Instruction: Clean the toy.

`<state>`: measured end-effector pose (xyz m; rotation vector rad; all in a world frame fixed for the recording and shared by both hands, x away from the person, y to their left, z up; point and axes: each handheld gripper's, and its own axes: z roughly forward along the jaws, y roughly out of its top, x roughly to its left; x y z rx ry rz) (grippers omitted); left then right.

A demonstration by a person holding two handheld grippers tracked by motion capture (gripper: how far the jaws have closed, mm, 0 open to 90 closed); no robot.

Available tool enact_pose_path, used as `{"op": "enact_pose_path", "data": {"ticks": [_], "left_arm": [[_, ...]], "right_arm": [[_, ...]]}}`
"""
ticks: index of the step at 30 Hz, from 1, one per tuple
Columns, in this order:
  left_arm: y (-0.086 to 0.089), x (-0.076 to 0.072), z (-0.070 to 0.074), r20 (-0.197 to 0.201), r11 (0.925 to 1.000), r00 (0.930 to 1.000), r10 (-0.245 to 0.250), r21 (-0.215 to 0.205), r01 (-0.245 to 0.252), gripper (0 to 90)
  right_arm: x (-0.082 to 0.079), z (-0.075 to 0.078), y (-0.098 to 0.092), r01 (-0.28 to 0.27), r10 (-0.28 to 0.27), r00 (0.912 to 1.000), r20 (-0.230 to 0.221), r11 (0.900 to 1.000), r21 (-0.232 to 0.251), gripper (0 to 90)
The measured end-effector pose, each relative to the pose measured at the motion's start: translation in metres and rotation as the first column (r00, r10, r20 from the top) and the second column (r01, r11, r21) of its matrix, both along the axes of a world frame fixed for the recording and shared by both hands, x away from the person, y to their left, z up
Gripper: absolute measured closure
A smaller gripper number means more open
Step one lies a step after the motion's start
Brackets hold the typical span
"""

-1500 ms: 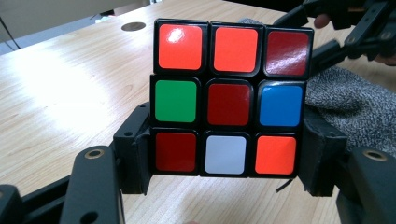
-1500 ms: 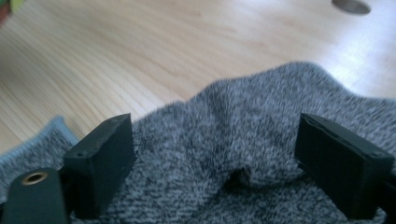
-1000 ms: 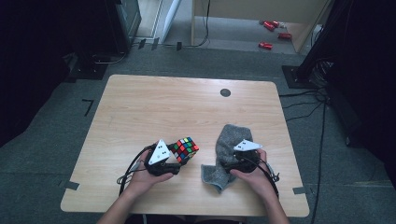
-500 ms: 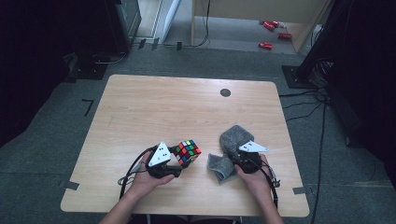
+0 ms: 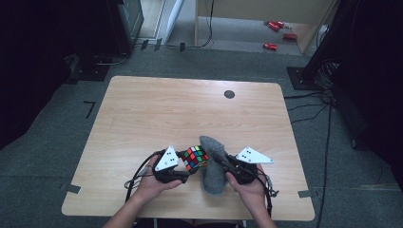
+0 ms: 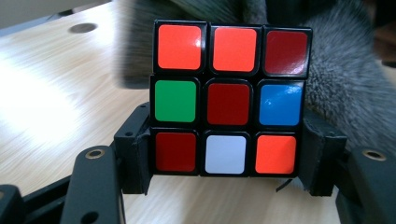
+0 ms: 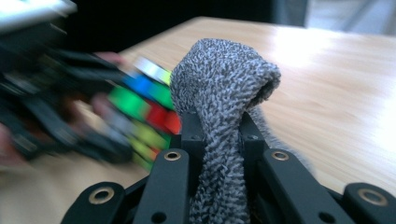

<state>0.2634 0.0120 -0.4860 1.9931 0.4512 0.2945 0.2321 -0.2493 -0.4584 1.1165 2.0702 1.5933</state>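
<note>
Grey knitted cloth (image 7: 224,93) is pinched between the jaws of the right gripper (image 7: 219,135); in the right gripper view the fabric bunches up above the jaw tips in a rounded fold and runs down between them. These jaws have just been closing, and they are now squeezed onto the cloth. In the high view the right gripper (image 5: 219,159) sits at the lower centre-right of the frame, with the cloth (image 5: 212,166) hanging from it down to the wooden table (image 5: 166,109).

In the left gripper view the left gripper (image 6: 226,154) holds a colour puzzle cube (image 6: 231,98) at mid-frame; its jaws stand about half apart, one against each side of the cube's bottom row. The face towards that camera shows red, orange, green, blue and white squares. In the high view the left gripper (image 5: 190,164) is at lower centre-left, and the cube (image 5: 195,157) lies just left of the cloth, very close to it; whether they touch is unclear.
</note>
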Motion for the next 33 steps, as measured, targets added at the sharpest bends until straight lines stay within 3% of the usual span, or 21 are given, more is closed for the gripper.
{"op": "enact_pose_path", "data": {"ticks": [3, 5, 12, 18, 22, 24, 27, 30, 33], "left_arm": [[-0.005, -0.002, 0.000, 0.010, 0.9998, 0.9999, -0.013, 0.012, 0.013, 34.6], [-0.004, -0.002, 0.001, 0.010, 0.9999, 0.9998, -0.015, 0.005, 0.015, 34.6], [-0.001, -0.003, 0.003, 0.030, 0.9999, 0.9994, -0.016, -0.005, 0.016, 34.5], [0.001, -0.004, 0.005, 0.043, 0.9992, 0.9987, -0.028, -0.028, 0.030, 34.6], [0.000, -0.003, 0.004, 0.031, 0.9988, 0.9988, -0.038, -0.028, 0.039, 34.6], [-0.002, -0.003, 0.003, 0.031, 0.9992, 0.9988, -0.038, -0.011, 0.039, 34.6], [-0.004, -0.004, 0.002, 0.037, 0.9992, 0.9985, -0.041, 0.007, 0.040, 34.6], [-0.001, -0.005, 0.006, 0.055, 0.9989, 0.9976, -0.041, -0.020, 0.042, 34.7], [0.003, -0.006, 0.010, 0.076, 0.9983, 0.9964, -0.039, -0.042, 0.042, 34.6]], "right_arm": [[-0.009, 0.008, 0.013, -0.053, 0.052, 0.9986, 0.012, 0.997, 0.055, 77.6], [-0.012, 0.010, 0.016, -0.058, 0.057, 0.9983, 0.016, 0.995, 0.082, 77.1], [-0.002, -0.005, 0.005, -0.018, 0.031, 0.9968, -0.074, 0.984, 0.177, 75.5], [0.000, -0.006, 0.002, 0.013, -0.002, 0.9970, -0.077, 0.989, 0.145, 75.5], [0.002, -0.009, -0.001, 0.035, -0.021, 0.9943, -0.105, 0.990, 0.134, 75.7], [0.000, -0.007, 0.000, 0.028, -0.014, 0.9950, -0.099, 0.990, 0.136, 76.0], [-0.007, 0.004, 0.010, -0.028, 0.038, 0.9974, -0.062, 0.988, 0.152, 75.9], [-0.011, 0.011, 0.016, -0.033, 0.037, 0.9989, -0.030, 0.990, 0.137, 76.0], [-0.004, 0.003, 0.007, 0.010, -0.002, 0.9984, -0.057, 0.989, 0.144, 76.2]]}}
